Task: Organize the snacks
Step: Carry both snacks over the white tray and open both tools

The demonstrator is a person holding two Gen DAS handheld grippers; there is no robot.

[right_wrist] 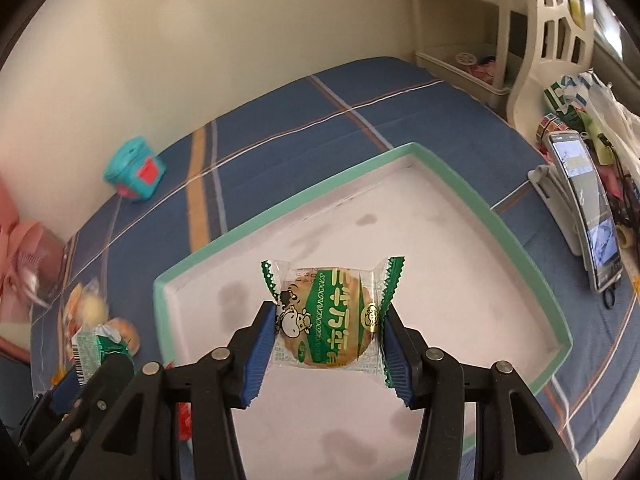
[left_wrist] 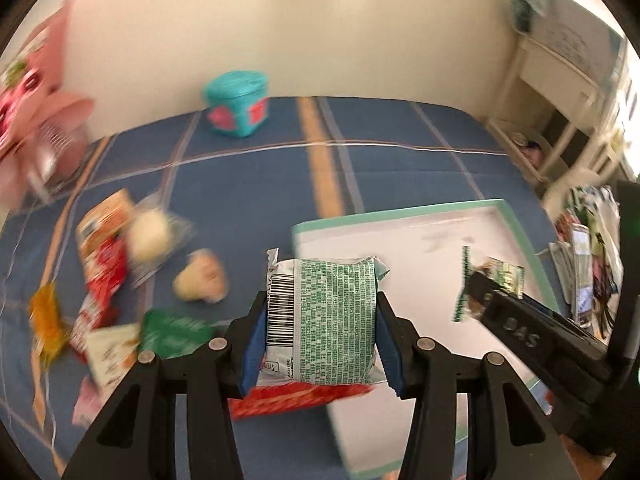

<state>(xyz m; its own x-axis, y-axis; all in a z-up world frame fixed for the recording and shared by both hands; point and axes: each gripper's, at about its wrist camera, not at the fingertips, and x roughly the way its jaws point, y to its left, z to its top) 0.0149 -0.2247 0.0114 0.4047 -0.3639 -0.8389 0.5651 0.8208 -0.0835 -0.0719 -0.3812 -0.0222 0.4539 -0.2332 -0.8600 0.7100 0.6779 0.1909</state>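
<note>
1. Left wrist view: a green-printed snack packet with a barcode is being gripped between the blue pads of the left gripper, its jaws closed on the packet's sides, above the near-left edge of the tray.
2. Right wrist view: a wrapped round cracker is being clamped by the right gripper, held over the white floor of the green-rimmed tray.
3. Loose snacks are being seen blurred on the blue checked cloth, left of the tray.
4. A teal box is standing near the wall.
</note>
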